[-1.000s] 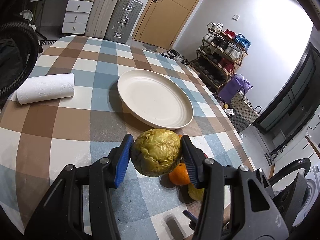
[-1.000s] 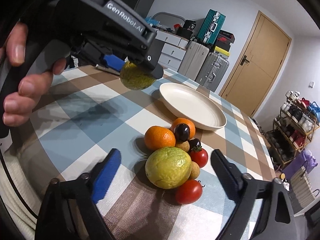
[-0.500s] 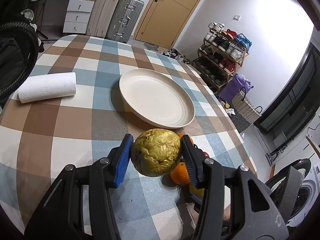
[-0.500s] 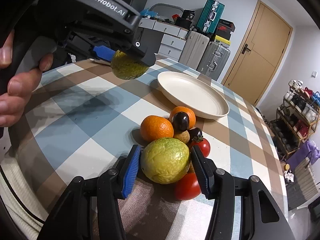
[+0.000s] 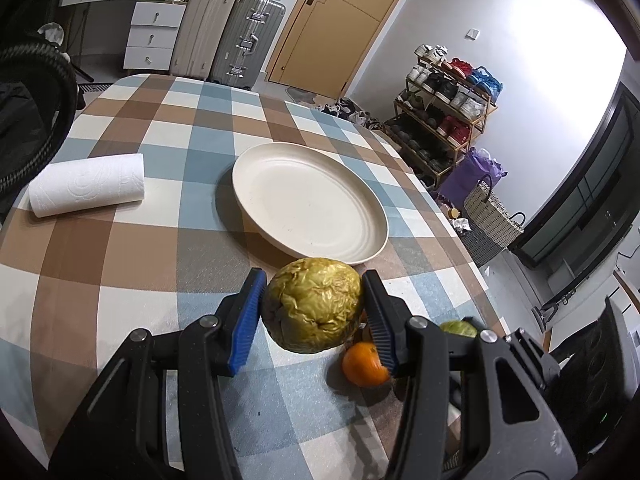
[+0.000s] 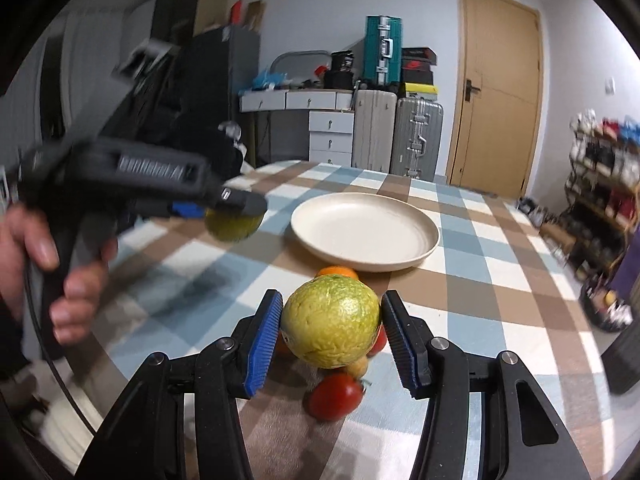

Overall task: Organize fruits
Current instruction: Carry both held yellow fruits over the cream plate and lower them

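My left gripper (image 5: 314, 312) is shut on a wrinkled yellow-brown fruit (image 5: 314, 310), held above the checked tablecloth just short of the cream plate (image 5: 308, 200). An orange (image 5: 362, 364) lies below it on the right. In the right wrist view my right gripper (image 6: 330, 332) is shut on a round green-yellow fruit (image 6: 330, 326), lifted over the fruit pile: a red tomato (image 6: 334, 396), an orange (image 6: 336, 271) and small fruits partly hidden behind it. The left gripper (image 6: 234, 222) with its fruit shows blurred at the left, held by a hand (image 6: 60, 272). The plate (image 6: 364, 236) holds nothing.
A paper towel roll (image 5: 88, 188) lies on the table's left side. Suitcases (image 5: 228, 36), drawers and a door stand beyond the far edge. A shoe rack (image 5: 444, 104) and a woven basket (image 5: 490, 220) stand on the floor to the right.
My right gripper went from open to shut on the green-yellow fruit and lifted it off the pile. My left gripper, still holding its wrinkled fruit, drifted slightly.
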`<control>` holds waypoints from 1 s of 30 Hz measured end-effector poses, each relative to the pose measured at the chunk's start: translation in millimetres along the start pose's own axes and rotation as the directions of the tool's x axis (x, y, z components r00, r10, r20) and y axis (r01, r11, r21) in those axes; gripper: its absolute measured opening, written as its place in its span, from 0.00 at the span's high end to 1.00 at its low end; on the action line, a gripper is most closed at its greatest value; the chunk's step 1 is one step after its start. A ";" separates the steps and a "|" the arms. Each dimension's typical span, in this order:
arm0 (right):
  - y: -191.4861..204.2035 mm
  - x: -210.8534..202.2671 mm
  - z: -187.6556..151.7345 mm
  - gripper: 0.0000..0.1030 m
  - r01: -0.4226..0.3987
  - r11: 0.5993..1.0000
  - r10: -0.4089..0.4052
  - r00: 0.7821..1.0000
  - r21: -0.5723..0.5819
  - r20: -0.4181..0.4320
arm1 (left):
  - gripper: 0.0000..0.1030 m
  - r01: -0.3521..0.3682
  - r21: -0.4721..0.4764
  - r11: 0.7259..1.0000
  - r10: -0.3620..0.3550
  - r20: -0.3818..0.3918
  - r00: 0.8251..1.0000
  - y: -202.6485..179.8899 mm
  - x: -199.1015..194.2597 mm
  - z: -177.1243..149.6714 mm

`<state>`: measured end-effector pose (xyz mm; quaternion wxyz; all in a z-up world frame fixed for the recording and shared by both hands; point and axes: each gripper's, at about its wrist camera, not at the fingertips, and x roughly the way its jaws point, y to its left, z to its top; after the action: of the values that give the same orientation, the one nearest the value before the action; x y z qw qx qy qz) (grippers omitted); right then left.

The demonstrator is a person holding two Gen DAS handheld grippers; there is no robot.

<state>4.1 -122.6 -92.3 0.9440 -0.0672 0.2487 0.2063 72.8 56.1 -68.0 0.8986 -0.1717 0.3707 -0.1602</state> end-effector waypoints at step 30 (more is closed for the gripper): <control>-126.9 93.3 115.0 0.49 -0.276 0.887 0.278 0.959 0.371 0.048 | 0.55 0.000 0.004 1.000 0.000 -0.006 1.000 19.5 88.6 109.3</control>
<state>182.4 -177.9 -35.9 0.8995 0.1494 0.2934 0.2873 214.5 57.4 -57.7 0.8977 -0.1696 0.3731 -0.1614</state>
